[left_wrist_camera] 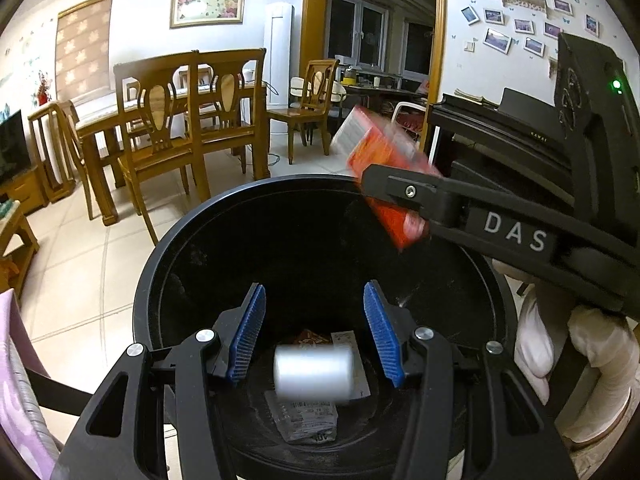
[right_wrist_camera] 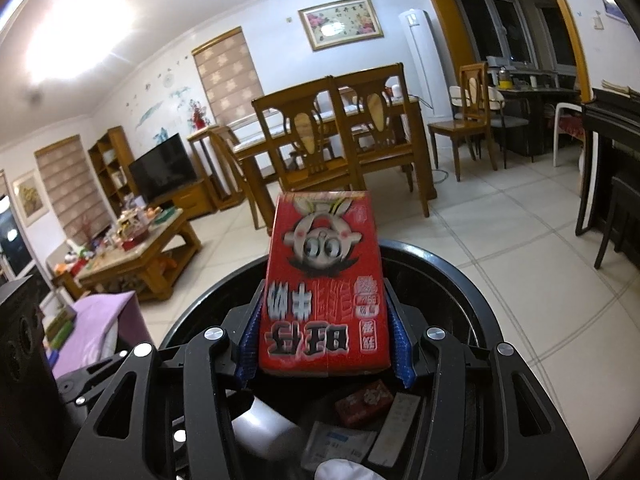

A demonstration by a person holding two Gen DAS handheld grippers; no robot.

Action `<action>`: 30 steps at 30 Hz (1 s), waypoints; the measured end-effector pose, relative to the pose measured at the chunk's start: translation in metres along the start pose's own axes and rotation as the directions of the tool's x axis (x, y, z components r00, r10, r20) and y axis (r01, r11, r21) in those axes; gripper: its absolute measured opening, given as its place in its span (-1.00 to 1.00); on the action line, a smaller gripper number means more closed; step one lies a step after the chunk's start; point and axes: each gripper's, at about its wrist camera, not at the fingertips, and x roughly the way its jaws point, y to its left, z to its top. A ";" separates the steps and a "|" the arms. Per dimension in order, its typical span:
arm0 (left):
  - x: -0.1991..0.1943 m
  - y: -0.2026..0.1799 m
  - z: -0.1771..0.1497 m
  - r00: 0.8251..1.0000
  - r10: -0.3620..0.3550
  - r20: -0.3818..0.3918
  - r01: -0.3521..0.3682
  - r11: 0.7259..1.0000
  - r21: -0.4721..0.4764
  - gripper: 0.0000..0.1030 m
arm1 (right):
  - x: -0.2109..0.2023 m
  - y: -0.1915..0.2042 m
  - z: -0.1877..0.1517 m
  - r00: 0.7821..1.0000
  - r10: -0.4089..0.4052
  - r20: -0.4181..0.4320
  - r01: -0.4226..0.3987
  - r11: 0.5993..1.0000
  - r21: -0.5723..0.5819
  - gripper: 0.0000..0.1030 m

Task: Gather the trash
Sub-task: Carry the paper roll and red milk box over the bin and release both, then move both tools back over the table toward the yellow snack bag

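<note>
Red carton [right_wrist_camera: 324, 288] between right tongs [right_wrist_camera: 325, 340], above black bin [left_wrist_camera: 168, 272] rim

Ahead of me a wooden dining table [right_wrist_camera: 332, 120] is standing on the tiled floor [right_wrist_camera: 500, 240], with two carved chairs [right_wrist_camera: 332, 136] pushed against its near edge. A framed flower picture [right_wrist_camera: 341, 23] is hanging on the wall behind, beside a tall white air conditioner [right_wrist_camera: 418, 56]. At my left a television [right_wrist_camera: 162, 168] is sitting on its stand, and a low coffee table [right_wrist_camera: 140, 248] is carrying clutter across its top. A black piano [left_wrist_camera: 516, 128] is standing along the right wall under small photo frames [left_wrist_camera: 520, 28].
</note>
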 end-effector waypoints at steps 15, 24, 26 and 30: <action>-0.008 -0.003 0.003 0.997 0.055 0.058 -0.055 0.998 0.009 0.79 | -0.013 0.004 -0.008 0.999 0.034 0.041 -0.035 0.999 0.033 0.71; -0.010 0.002 0.001 0.997 0.058 0.054 -0.058 0.998 -0.003 0.79 | -0.025 0.010 -0.006 0.998 0.040 0.042 -0.041 0.999 0.029 0.92; -0.010 0.003 -0.001 0.997 0.062 0.052 -0.062 0.998 -0.005 0.79 | -0.032 0.011 -0.004 0.998 0.043 0.049 -0.045 0.998 0.036 0.92; -0.023 0.003 -0.004 0.995 0.083 0.048 -0.082 0.997 -0.009 0.79 | -0.045 0.014 0.005 0.998 0.047 0.052 -0.049 0.998 0.047 0.92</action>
